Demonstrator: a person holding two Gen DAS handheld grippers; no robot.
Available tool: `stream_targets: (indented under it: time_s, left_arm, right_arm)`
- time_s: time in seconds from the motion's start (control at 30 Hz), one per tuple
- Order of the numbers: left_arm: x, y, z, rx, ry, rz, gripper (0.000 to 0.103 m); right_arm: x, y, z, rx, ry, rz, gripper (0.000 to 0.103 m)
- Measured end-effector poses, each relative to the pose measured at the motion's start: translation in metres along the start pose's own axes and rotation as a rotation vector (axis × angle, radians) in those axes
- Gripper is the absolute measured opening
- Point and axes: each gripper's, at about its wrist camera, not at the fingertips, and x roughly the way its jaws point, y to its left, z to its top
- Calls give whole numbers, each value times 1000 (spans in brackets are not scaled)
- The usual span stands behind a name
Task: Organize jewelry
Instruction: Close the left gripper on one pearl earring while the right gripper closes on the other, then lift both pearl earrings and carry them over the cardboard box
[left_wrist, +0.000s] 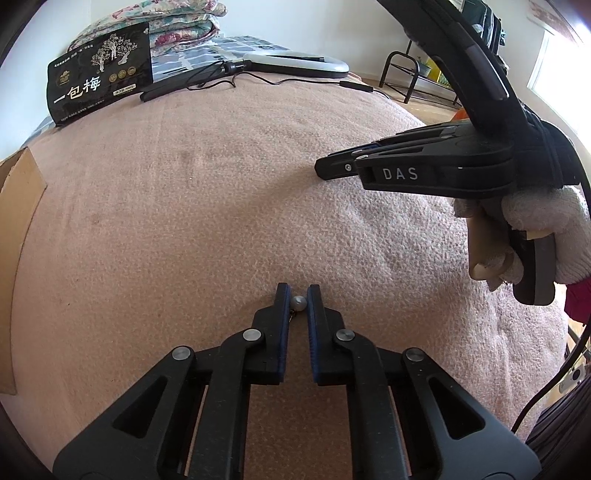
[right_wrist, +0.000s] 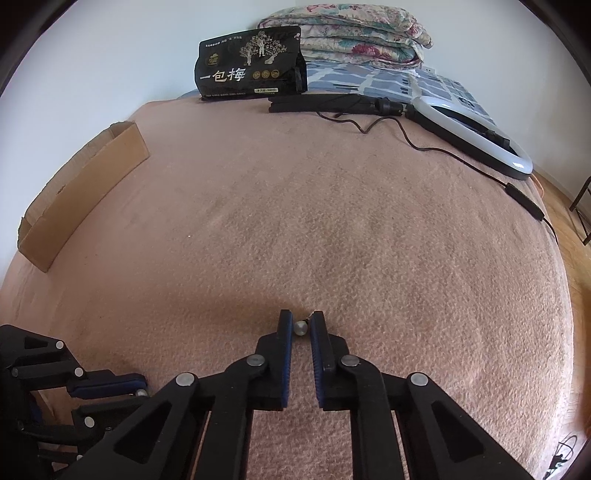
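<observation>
Black pouch (right_wrist: 251, 66) reading "一包梅", "DAS" on right claw (left_wrist: 338, 168), both claws pinching seemingly pearl earrings.

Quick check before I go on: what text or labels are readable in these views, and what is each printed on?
"一包梅": black snack bag standing at the far end of the pink blanket.
"DAS": side of the right gripper, seen from the left wrist.
Bag's small label and fine print: too small to read.

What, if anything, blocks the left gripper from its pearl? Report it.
Nothing visible does. The pearl already sits pinched between the left gripper pads, above the pink blanket.
</observation>
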Motion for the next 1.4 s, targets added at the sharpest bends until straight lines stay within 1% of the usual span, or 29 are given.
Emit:
stream_targets:
  time_s: [0.4, 0.57, 0.8, 1.4]
  left_arm:
    - [-10, 8, -1, -25, -12, 6, 7]
    - [-19, 11, 0, -36, -29, 9, 7]
    - [-42, 15, 3, -48, -65, 13, 7]
    - [-119, 34, 5, -61, -179, 41, 7]
  right_arm:
    - [-11, 0, -4, 8, 3, -11, 6]
    - [-19, 3, -5, 3, 3, -15, 6]
    - [-40, 15, -6, -8, -7, -23, 6]
    - [-103, 56, 0, -17, -69, -33, 6]
